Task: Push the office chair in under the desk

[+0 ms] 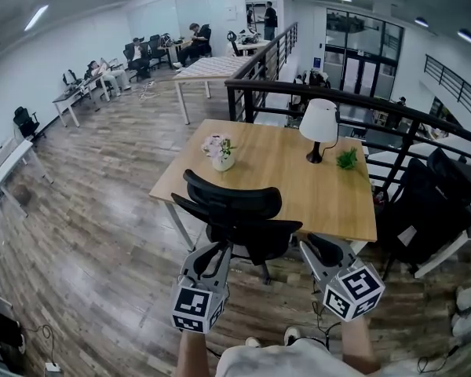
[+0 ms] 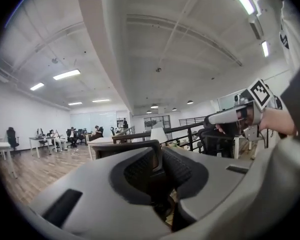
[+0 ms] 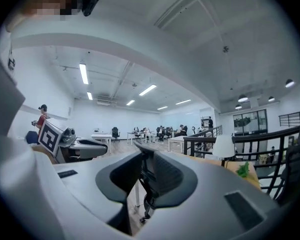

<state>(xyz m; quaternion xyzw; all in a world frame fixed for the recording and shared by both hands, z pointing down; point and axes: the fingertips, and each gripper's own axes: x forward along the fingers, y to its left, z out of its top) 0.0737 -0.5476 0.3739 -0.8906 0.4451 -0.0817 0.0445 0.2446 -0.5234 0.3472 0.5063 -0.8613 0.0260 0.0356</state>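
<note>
The office chair [image 1: 235, 206] stands at the near edge of the desk [image 1: 298, 179], seat rear showing outside it, backrest rim between the narrow-set fingers of left gripper [image 1: 212, 250] and right gripper [image 1: 318, 246], the right pair clear of it, the left pair's contact unreadable.

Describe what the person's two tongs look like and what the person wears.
The left tongs and right tongs are alike: pale grey moulded bodies with two broad jaws lined with black textured pads. Each carries a cube at the rear with black-and-white square markers. The person wears a light top.
</note>
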